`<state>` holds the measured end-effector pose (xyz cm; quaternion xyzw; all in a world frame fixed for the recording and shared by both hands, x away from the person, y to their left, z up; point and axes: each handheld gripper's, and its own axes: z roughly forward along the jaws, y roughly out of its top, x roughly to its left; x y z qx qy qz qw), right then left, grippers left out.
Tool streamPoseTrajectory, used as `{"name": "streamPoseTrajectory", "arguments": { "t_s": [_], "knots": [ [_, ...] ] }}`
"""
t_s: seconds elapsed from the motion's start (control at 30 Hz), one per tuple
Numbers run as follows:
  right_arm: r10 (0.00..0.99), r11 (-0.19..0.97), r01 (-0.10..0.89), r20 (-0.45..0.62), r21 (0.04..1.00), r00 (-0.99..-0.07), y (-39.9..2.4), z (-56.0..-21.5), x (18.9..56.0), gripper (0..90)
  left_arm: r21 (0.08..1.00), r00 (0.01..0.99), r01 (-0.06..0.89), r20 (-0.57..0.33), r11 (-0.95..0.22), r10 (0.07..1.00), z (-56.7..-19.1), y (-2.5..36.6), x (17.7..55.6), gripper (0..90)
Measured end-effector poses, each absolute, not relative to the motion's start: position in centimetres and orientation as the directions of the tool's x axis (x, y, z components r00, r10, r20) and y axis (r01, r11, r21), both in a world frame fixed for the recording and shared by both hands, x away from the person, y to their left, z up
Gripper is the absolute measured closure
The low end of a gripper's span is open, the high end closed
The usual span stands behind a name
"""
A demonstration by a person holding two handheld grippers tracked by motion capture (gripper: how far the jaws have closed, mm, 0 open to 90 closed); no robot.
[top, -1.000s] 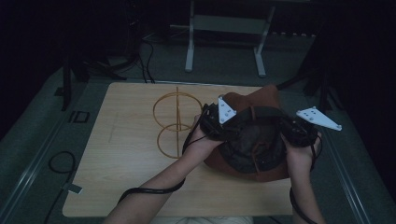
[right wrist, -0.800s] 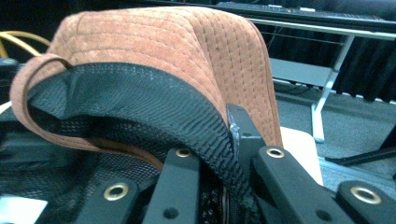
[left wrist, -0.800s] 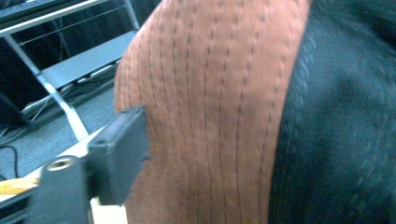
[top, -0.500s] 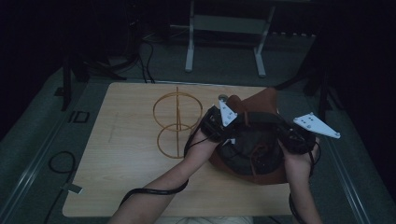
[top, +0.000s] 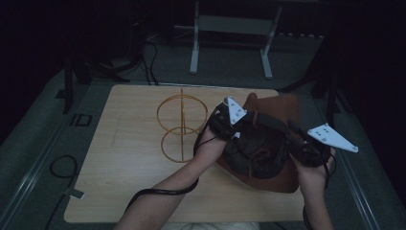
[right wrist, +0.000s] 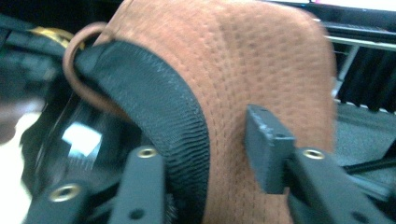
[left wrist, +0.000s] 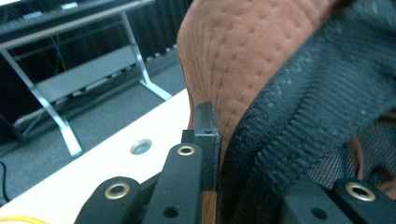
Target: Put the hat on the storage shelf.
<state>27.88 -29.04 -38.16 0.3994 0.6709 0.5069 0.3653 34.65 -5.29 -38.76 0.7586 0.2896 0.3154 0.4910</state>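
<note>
The brown hat (top: pixel 268 143) lies upside down at the right side of the wooden table (top: pixel 119 158), its black knitted inner band (left wrist: pixel 299 116) facing up, just beside the gold wire stand (top: pixel 182 127) with its two rings. The left gripper (top: pixel 225 125) is clenched on the near-left edge of the hat, brim and band pinched between its jaws in the left gripper view. The right gripper (top: pixel 299 143) has just been easing its jaws apart; in its own view the right pad (right wrist: pixel 264 147) stands off the suede with the rim between the jaws, so that side looks released. The step in hand seems to be re-gripping the rim to lift the hat toward the stand (a judgement). To do it well, keep the left pinch firm, re-seat the right jaws deeper over band and suede together, opposite the left, and lift evenly so the soft crown does not fold
</note>
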Motion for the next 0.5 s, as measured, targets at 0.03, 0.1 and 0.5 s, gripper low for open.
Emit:
{"name": "streamPoseTrajectory", "arguments": {
  "t_s": [0.03,0.1,0.5],
  "knots": [
    [0.900,0.184,0.167,-0.098,0.969,-0.424,-29.2,-38.2,27.5,56.6,0.929,0.632,0.121,0.200,-0.351,0.748,-38.6,-5.3,34.6,86.5],
    [0.884,0.217,0.174,-0.118,0.961,-0.452,-29.5,-38.4,26.7,52.4,0.929,0.633,0.101,0.217,-0.357,0.744,-38.3,-5.5,34.3,86.4],
    [0.812,0.185,0.188,-0.043,0.965,-0.582,-33.0,-37.5,23.7,43.6,0.945,0.640,0.056,0.215,-0.323,0.738,-37.4,-5.6,33.2,86.4]
  ]
}}
